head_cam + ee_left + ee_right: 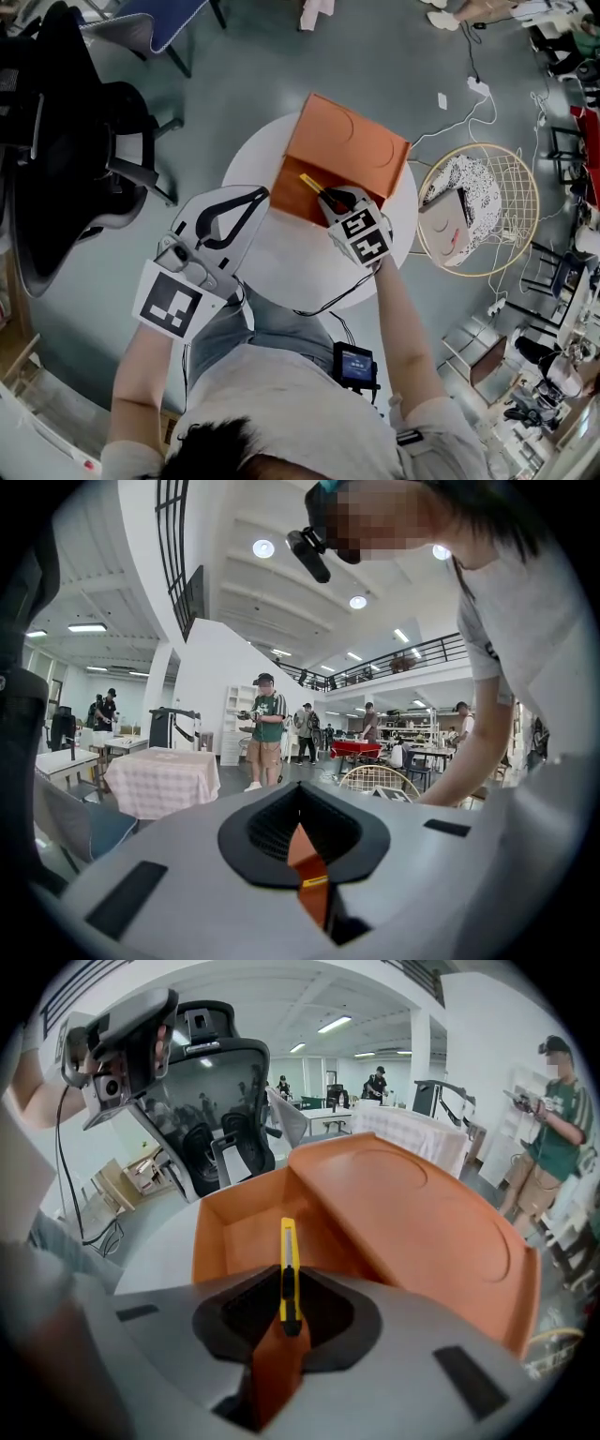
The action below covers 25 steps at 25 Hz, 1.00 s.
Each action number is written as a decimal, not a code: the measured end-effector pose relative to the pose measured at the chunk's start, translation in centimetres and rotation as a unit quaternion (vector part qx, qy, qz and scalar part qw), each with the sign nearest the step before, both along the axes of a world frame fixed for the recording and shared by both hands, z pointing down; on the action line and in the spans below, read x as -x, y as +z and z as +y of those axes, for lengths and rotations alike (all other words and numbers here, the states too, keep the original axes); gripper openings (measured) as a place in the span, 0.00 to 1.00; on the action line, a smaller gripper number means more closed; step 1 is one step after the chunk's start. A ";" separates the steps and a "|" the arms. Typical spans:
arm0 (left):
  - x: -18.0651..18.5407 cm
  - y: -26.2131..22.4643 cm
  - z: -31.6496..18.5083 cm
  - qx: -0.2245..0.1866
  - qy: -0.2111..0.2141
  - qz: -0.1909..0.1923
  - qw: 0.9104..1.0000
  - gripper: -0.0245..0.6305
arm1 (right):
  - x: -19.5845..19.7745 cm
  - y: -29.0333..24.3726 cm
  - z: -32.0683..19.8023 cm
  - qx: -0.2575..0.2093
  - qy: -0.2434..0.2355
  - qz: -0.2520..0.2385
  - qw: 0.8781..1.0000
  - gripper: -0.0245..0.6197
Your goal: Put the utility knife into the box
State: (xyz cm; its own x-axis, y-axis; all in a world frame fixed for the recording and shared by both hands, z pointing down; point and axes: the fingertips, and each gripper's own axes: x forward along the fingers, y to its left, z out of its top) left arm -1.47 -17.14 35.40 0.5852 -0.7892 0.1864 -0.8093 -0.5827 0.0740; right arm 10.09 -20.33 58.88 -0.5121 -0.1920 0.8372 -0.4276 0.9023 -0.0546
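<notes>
Fingers [272, 1372] of the right gripper [286, 1321] are closed on the knife [288, 1269], which is held over the open box [234, 1232].
Grip is taken at the rear end of the knife, so the yellow body projects forward along the jaw line and its tip reaches past the box's near wall, above the open compartment; whether it touches the floor of the compartment cannot be told. This hold appears chosen so that opening the jaws drops the knife straight in. Box stands at the far edge of the table [281, 267], with its lid [422, 1213] tilted up to the right, which leaves the compartment exposed. Left gripper [306, 855] has its jaws together on nothing and is raised by the table's near-left edge, pointing out into the room, evidently kept clear of the placing path.
</notes>
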 end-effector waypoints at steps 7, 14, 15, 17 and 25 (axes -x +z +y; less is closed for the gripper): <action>0.3 0.4 0.1 0.003 -0.010 0.006 1.000 0.05 | -0.2 1.6 0.8 0.005 -0.038 0.057 0.998 0.15; 0.4 0.6 0.3 0.003 -0.010 0.004 1.000 0.05 | -0.4 2.2 0.9 0.006 -0.054 0.076 0.996 0.15; 0.4 0.6 0.3 0.003 -0.010 0.004 1.000 0.05 | -0.4 2.2 0.9 0.008 -0.054 0.075 0.996 0.15; 0.5 0.5 0.4 0.004 -0.009 0.004 1.000 0.05 | -0.4 2.1 0.9 0.012 -0.049 0.071 0.996 0.16; 0.6 -0.2 0.5 -0.003 0.004 0.002 1.000 0.05 | -0.3 -0.7 0.2 -0.009 -0.011 0.038 0.999 0.14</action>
